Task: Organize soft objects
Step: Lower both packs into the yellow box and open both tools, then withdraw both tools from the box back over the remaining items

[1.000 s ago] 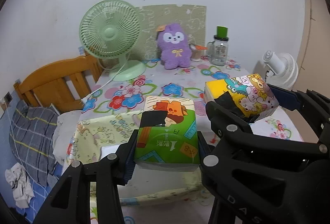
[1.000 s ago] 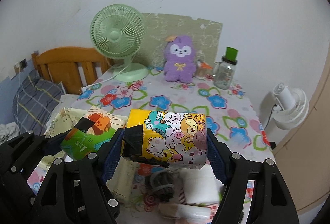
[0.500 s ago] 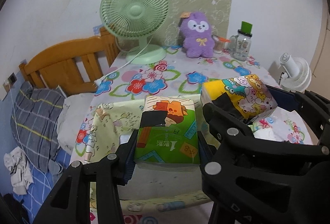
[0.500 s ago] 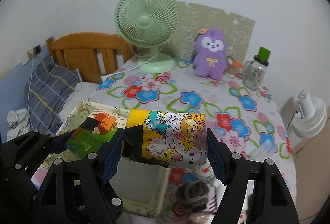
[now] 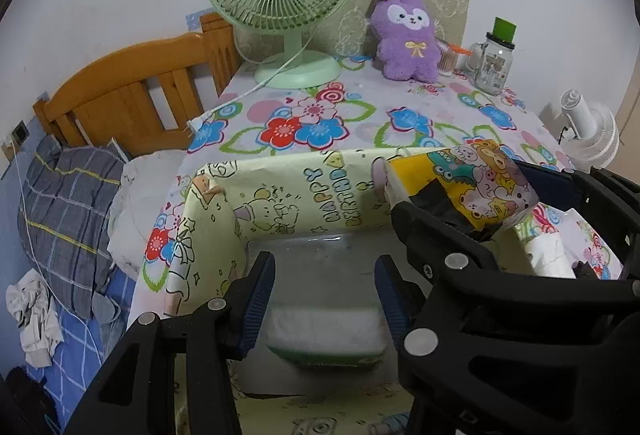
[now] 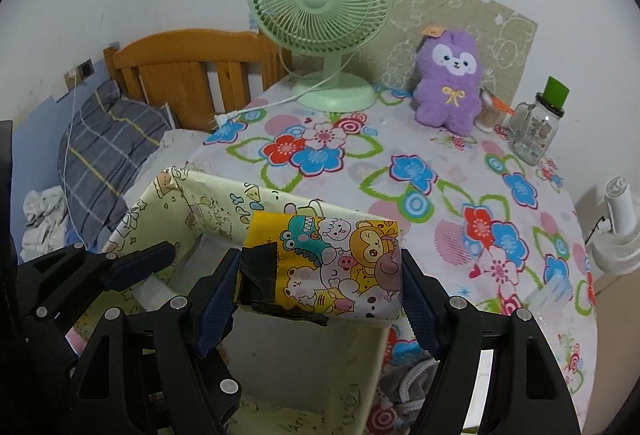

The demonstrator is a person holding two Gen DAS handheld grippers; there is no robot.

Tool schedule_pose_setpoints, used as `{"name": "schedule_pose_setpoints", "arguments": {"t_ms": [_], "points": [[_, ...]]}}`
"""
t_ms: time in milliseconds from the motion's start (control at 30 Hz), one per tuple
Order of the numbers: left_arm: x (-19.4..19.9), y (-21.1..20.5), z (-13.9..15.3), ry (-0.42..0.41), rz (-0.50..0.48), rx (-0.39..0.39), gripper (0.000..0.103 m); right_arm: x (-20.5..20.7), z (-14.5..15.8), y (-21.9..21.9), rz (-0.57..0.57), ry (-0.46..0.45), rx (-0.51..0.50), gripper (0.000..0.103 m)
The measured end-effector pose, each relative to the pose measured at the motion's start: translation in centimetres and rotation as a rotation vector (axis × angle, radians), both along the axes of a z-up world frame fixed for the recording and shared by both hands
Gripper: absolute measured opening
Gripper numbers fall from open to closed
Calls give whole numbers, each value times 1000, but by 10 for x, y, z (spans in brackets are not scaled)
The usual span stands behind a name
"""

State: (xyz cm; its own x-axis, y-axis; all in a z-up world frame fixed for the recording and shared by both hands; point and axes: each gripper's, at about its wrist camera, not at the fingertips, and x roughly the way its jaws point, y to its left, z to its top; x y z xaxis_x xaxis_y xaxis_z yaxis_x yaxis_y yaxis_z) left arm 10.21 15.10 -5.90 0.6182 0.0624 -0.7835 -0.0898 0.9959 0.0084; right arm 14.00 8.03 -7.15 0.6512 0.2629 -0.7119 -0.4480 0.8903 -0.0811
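Now left gripper (image 5: 325, 293) jaws wide, empty; right gripper (image 6: 320, 287) jaws clamping tissue pack (image 6: 332, 267).

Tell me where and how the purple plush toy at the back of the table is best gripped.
Grip the purple plush toy across its soft torso, below the bow, coming from the front. It sits upright against the backboard, with the fan on one side and the jar on the other.

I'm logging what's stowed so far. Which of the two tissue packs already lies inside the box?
The green-edged tissue pack lies on the box floor below the open left gripper. The cartoon-animal pack is clamped in the right gripper, above it.
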Motion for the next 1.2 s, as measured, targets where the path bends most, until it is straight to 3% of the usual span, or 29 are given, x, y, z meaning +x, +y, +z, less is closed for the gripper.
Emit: {"name": "schedule_pose_setpoints", "arguments": {"t_ms": [133, 267, 467, 733, 867, 1200], "points": [[5, 5, -5, 15, 10, 2, 56, 7, -6, 5, -2, 19, -2, 77], [7, 6, -7, 15, 25, 23, 71, 12, -9, 6, -11, 28, -3, 78], [9, 9, -10, 27, 35, 22, 84, 16, -13, 8, -6, 44, -12, 79], [-2, 7, -5, 19, 33, 21, 88, 8, -11, 8, -2, 55, -21, 82], [-10, 4, 1, 0, 30, 26, 89, -2, -3, 6, -16, 16, -24, 92], [-27, -11, 16, -47, 13, 68, 90, -22, 10, -10, -37, -25, -7, 94]]}}
